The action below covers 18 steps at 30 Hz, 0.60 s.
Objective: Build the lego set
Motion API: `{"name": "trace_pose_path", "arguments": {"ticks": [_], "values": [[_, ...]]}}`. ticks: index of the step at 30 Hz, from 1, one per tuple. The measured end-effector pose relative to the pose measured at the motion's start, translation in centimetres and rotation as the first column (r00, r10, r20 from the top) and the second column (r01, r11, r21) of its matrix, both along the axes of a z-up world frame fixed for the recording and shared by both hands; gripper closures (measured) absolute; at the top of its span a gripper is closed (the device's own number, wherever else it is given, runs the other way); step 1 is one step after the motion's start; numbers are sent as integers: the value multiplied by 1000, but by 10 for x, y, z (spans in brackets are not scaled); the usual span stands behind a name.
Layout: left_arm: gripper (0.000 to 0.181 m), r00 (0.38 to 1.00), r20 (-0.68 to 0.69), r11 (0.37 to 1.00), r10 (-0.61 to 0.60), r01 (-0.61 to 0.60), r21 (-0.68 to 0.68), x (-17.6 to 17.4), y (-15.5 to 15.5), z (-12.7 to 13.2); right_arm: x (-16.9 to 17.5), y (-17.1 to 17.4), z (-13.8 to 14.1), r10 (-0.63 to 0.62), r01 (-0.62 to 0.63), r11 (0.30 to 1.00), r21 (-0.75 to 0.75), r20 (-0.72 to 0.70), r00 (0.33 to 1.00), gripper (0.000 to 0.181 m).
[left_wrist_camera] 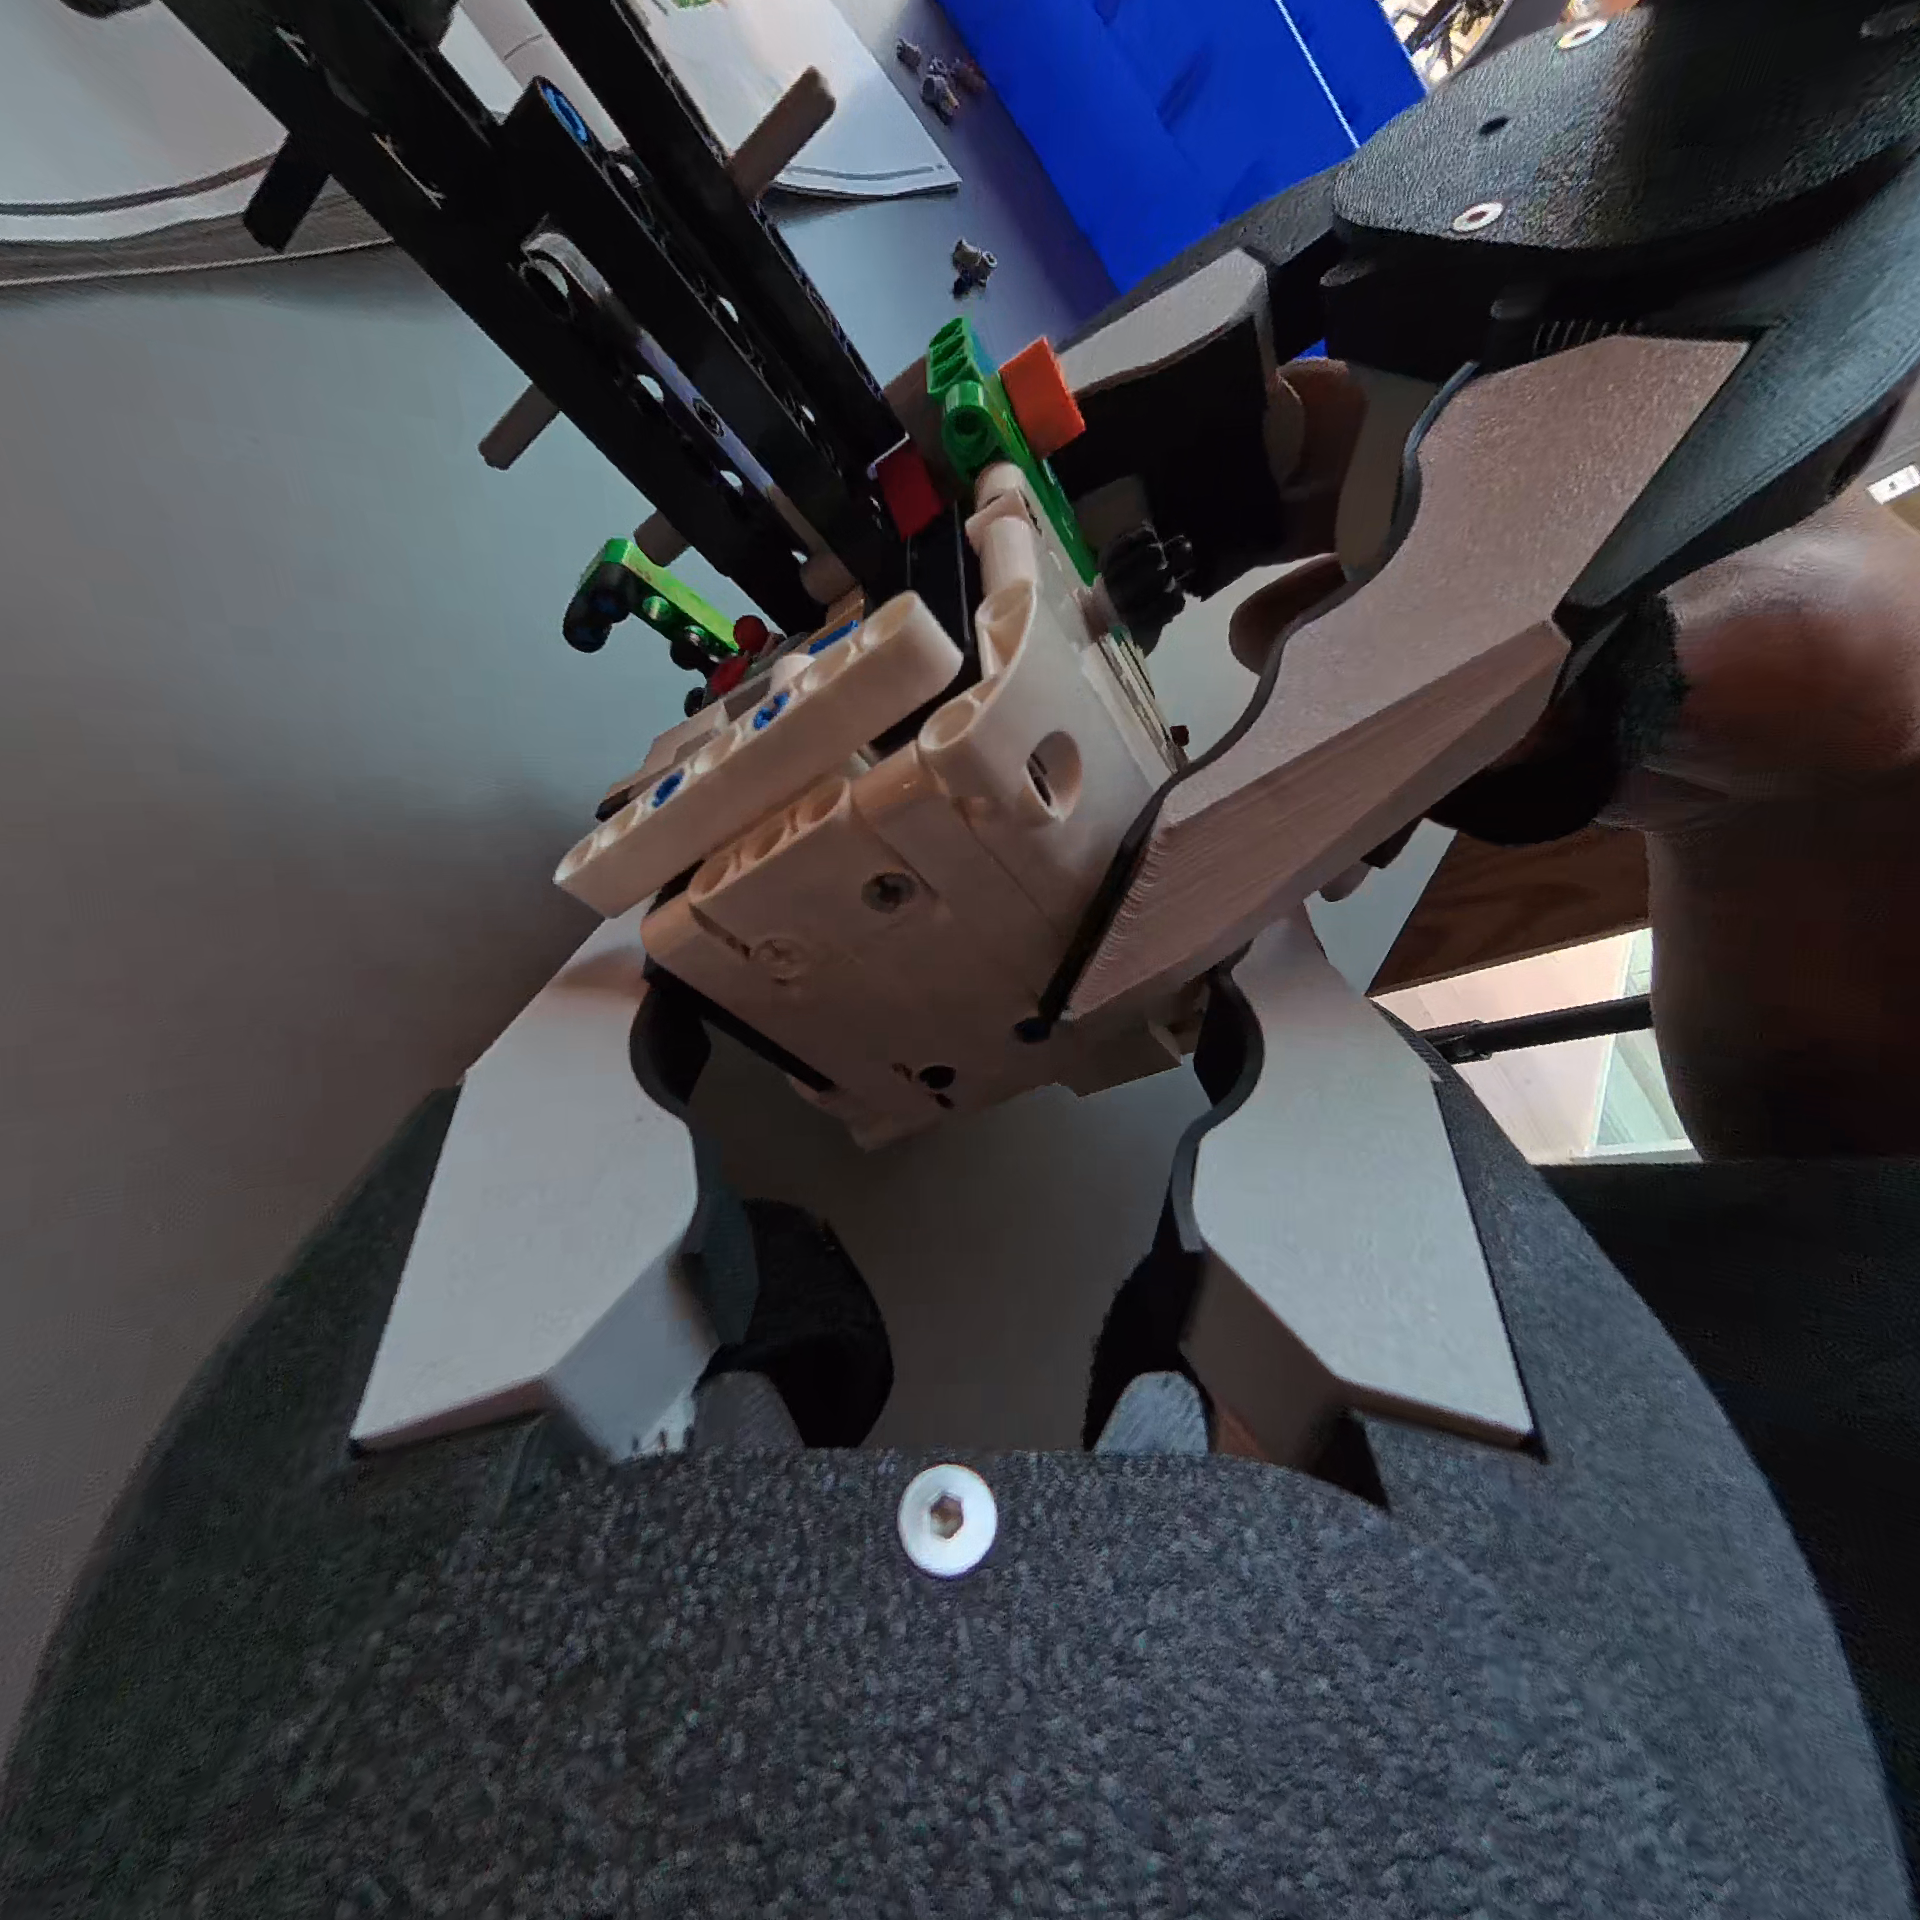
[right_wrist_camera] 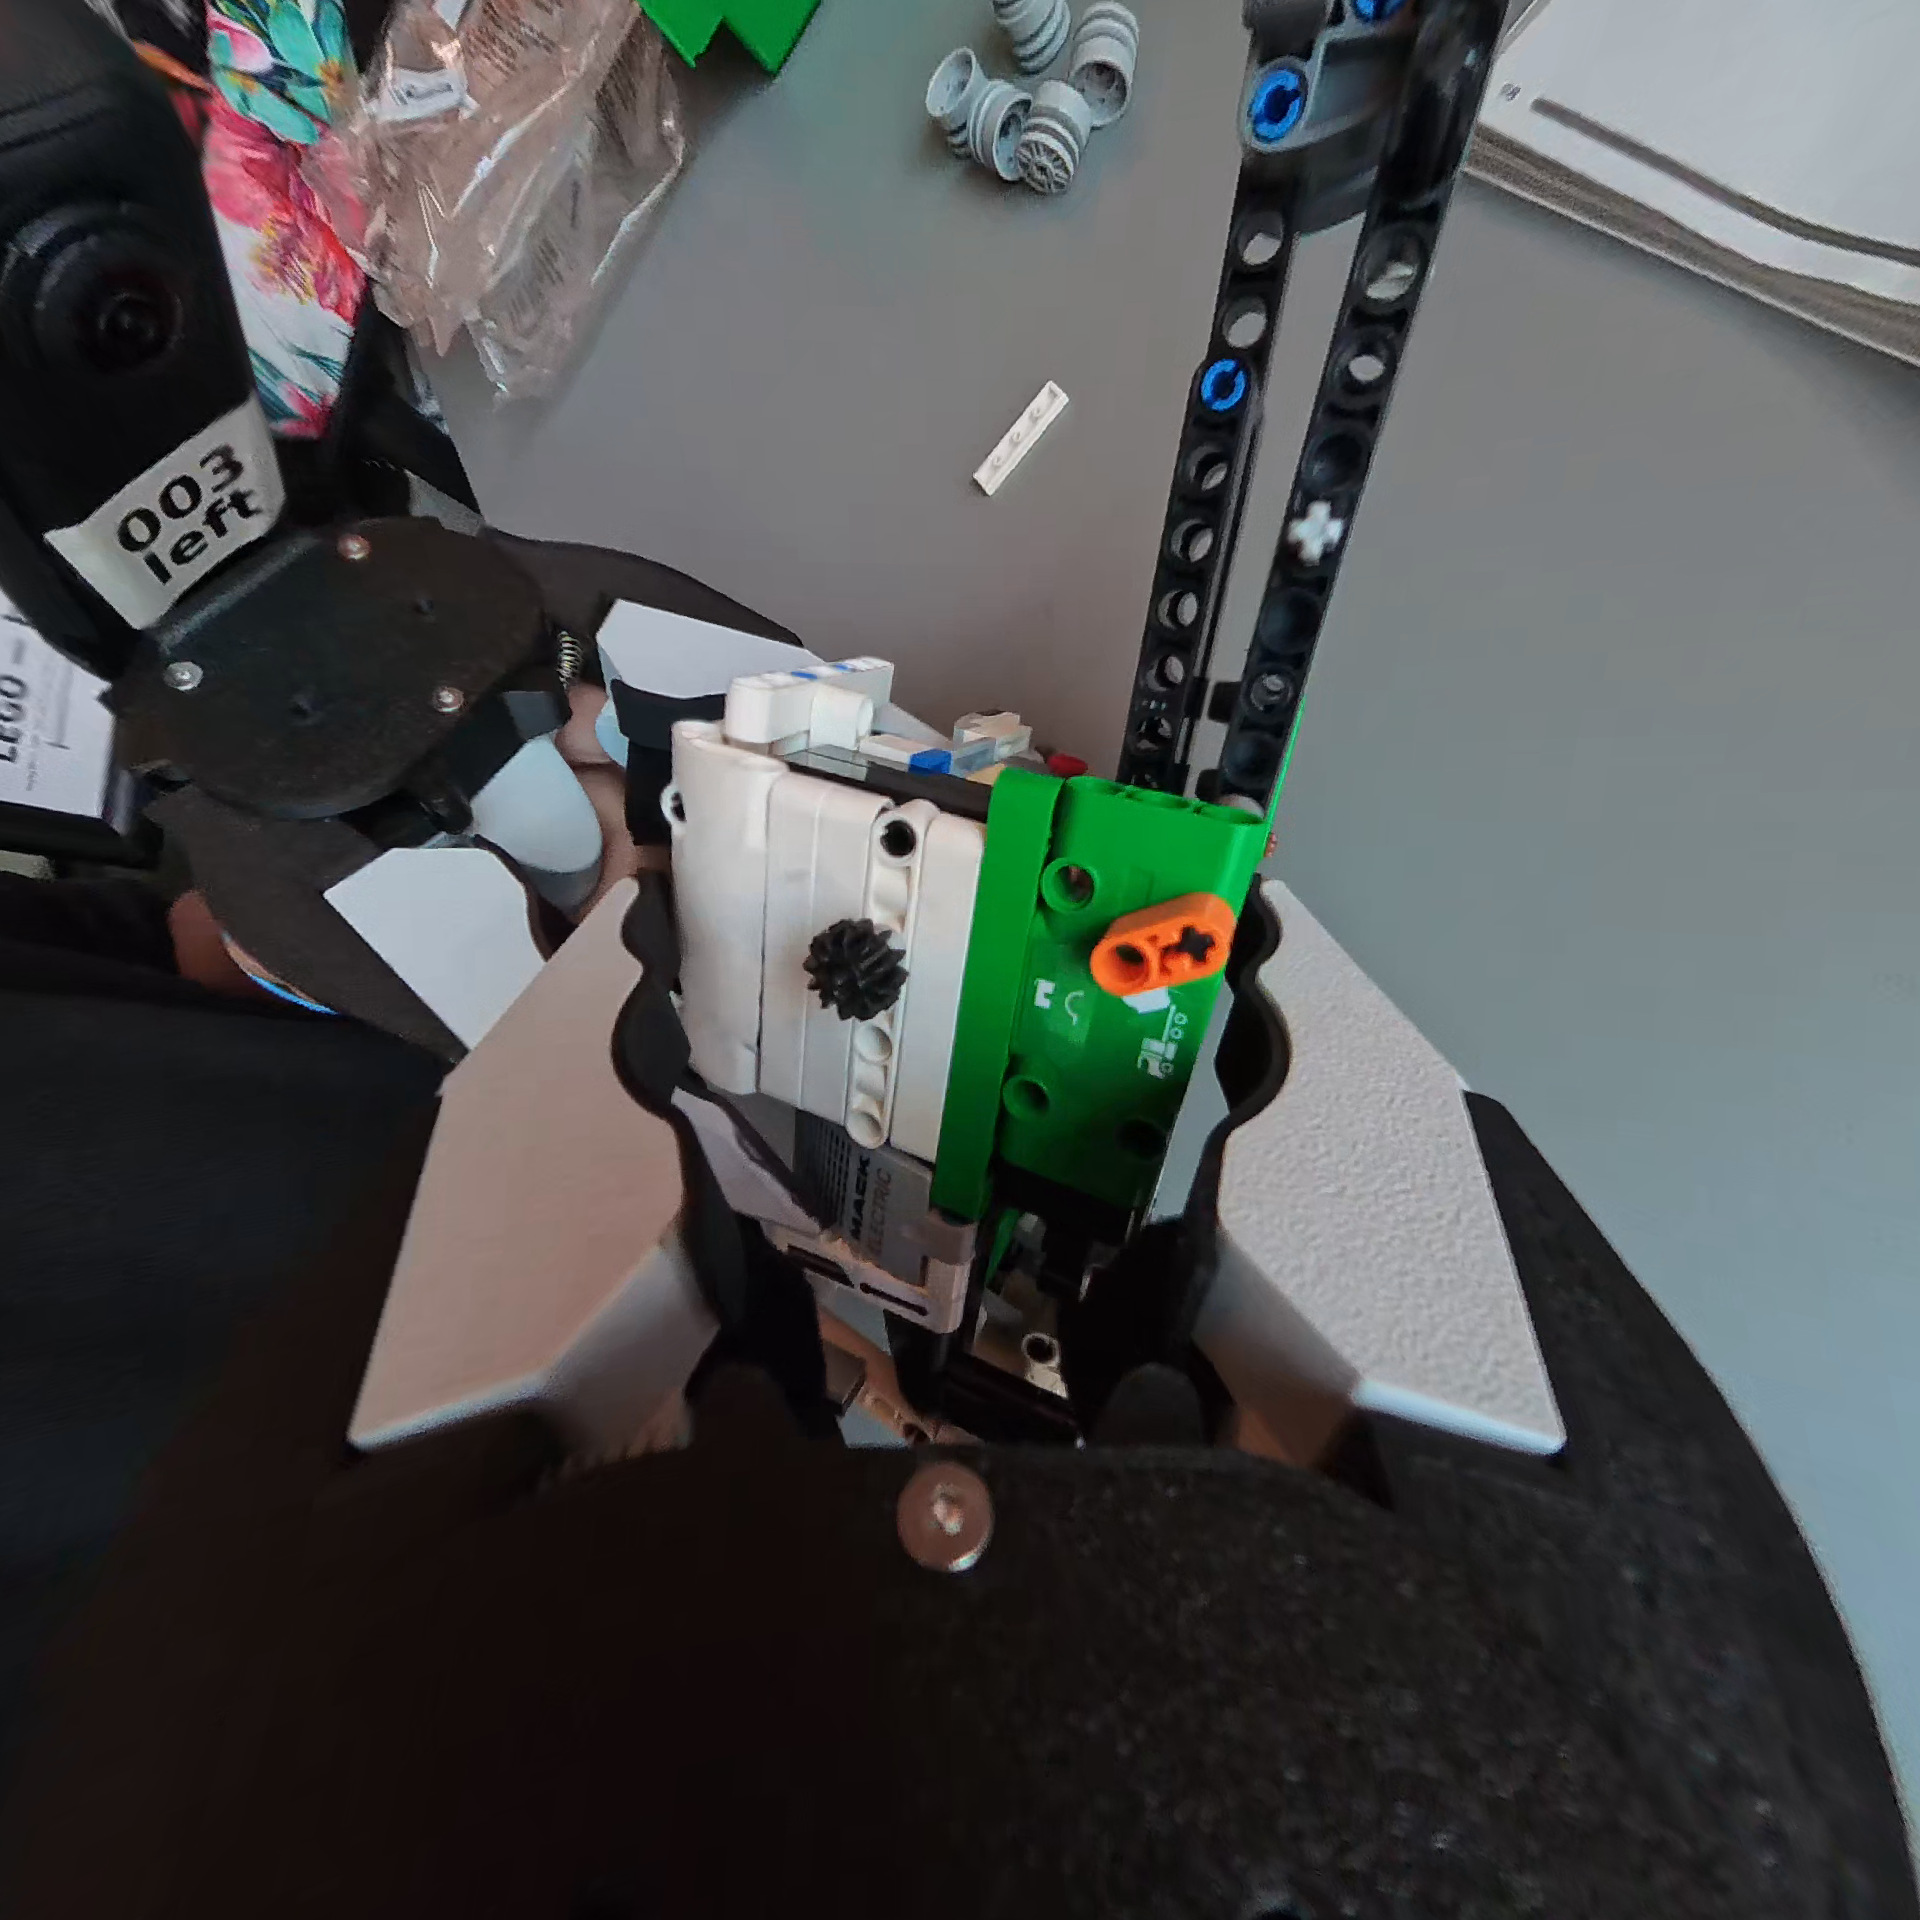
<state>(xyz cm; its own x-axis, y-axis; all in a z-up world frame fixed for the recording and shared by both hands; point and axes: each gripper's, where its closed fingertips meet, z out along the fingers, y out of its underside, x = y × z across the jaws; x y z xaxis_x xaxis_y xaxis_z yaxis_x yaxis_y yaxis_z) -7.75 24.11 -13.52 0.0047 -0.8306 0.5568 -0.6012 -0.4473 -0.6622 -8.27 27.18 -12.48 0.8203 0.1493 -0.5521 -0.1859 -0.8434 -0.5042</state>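
Nearest each camera, both grippers bear on the partly built lego model point(right_wrist_camera: 935, 987): the right gripper point(right_wrist_camera: 940, 1049) has its jaws clamped across the white-and-green cab block, while the left gripper point(left_wrist_camera: 935, 1049) has its jaws set against the white lower end of the same block, though whether they squeeze it cannot be told. Beyond the cab, two black perforated beams point(right_wrist_camera: 1278, 468) extend away from the grippers above the grey table point(right_wrist_camera: 831, 364). Farther off lie a small white plate point(right_wrist_camera: 1020, 438), a cluster of grey wheel hubs point(right_wrist_camera: 1029, 104), crumpled clear bags point(right_wrist_camera: 520, 177) and an open instruction booklet point(right_wrist_camera: 1714, 187).
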Motion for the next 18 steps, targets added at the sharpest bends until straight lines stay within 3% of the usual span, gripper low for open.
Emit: {"name": "trace_pose_path", "arguments": {"ticks": [5, 10, 14, 18], "values": [[92, 998, 35, 999, -44, 43, 9, 9, 1, 8, 24, -3, 3, -99, 103, 995, 8, -221, 970, 75], [103, 991, 94, 972, -96, 114, -205, 12, -9, 14, 44, -16, -8, -148, 150, 988, -20, -347, 926, 76], [118, 994, 83, 983, -77, 90, -163, 25, -12, 10, 55, -21, -6, -183, 197, 980, -24, -494, 850, 76], [118, 995, 41, 992, -95, 98, -84, 34, -21, 9, 58, -32, -3, -158, 183, 983, -2, -524, 837, 75]]}}
